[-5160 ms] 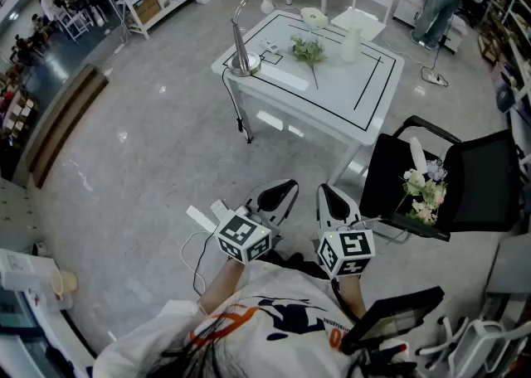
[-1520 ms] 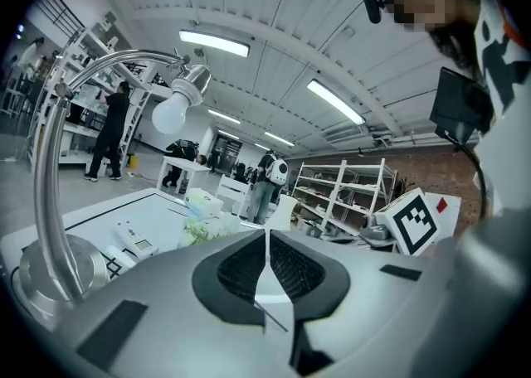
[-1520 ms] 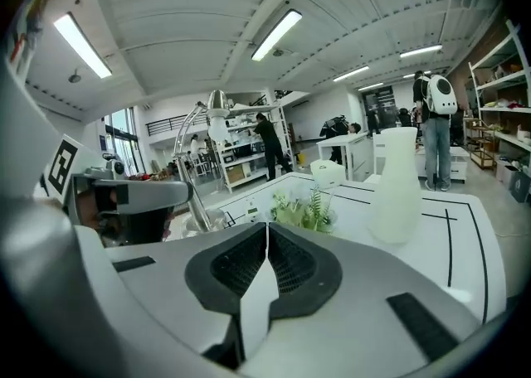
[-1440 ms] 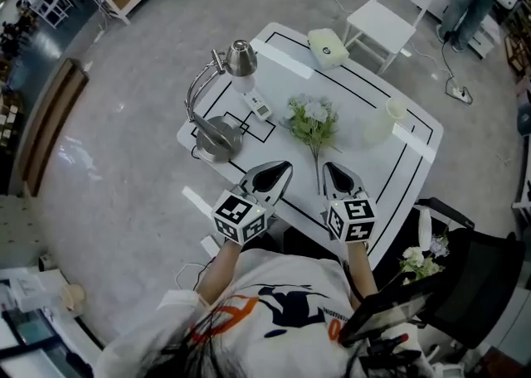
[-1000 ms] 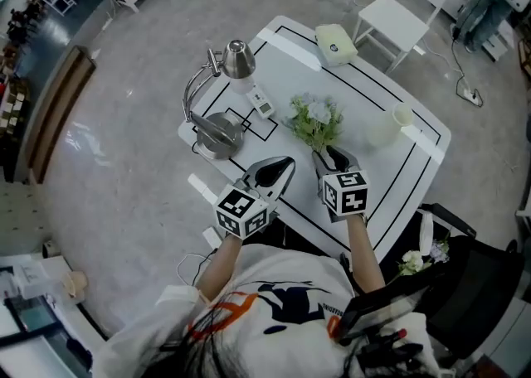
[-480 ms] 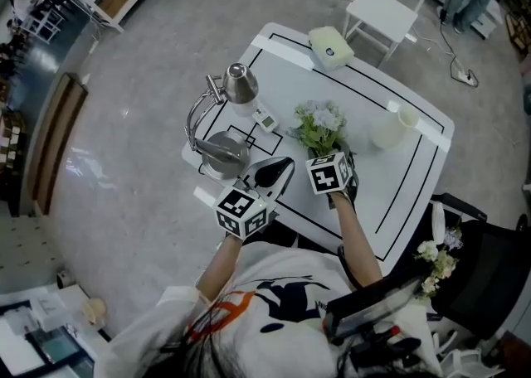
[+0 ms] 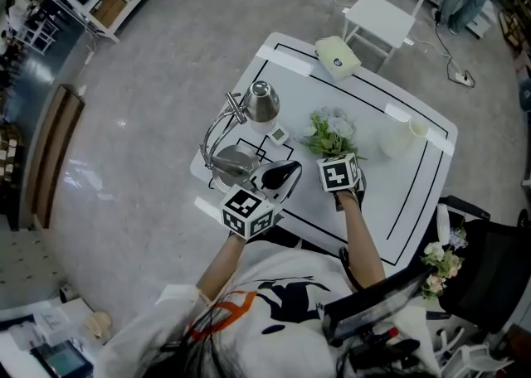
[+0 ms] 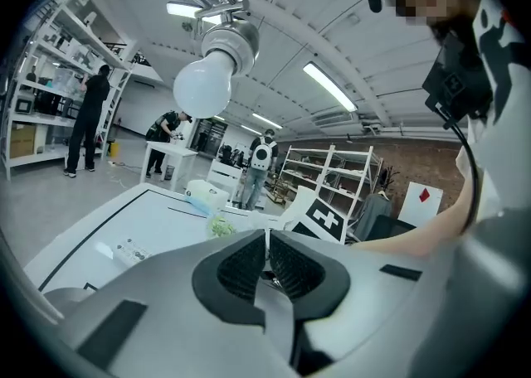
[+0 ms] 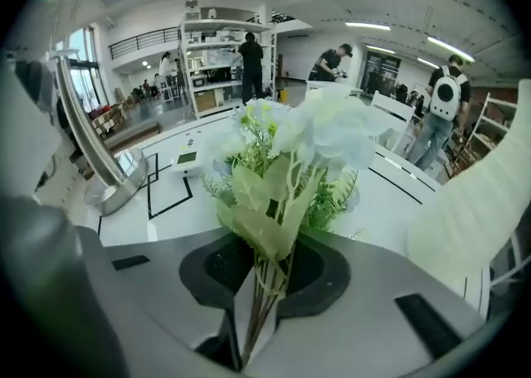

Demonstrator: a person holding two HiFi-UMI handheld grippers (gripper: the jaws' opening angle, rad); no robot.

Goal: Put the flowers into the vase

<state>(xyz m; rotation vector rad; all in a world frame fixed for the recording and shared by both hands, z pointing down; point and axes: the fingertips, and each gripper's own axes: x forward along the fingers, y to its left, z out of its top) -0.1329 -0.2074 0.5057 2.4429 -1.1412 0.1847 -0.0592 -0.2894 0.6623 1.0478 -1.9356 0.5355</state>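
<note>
Nearest, the left gripper (image 7: 286, 173) hovers over the near edge of the table (image 7: 373, 202), at 9 o'clock of the right one. Its jaws are together with nothing between them.

The right gripper (image 9: 264, 281) tips downward. Its jaws are closing on the stems of the flowers (image 7: 332, 130), which run up through the narrow gap between the pads. Green leaves and pale blooms fan out past the tips toward 12 o'clock. Whether the blooms touch the table cannot be told.

The vase (image 7: 400, 138) is white and upright on the table, at 3 o'clock of the flowers, near but apart.

The chrome lamp (image 7: 231, 161) has its round base at 9 o'clock of the flowers, with an arched neck. A small remote (image 7: 279, 133) lies between lamp and flowers.

A pale box (image 7: 338, 57) sits at the far table edge, at 12 o'clock. A white chair (image 7: 380, 10) stands beyond.
</note>
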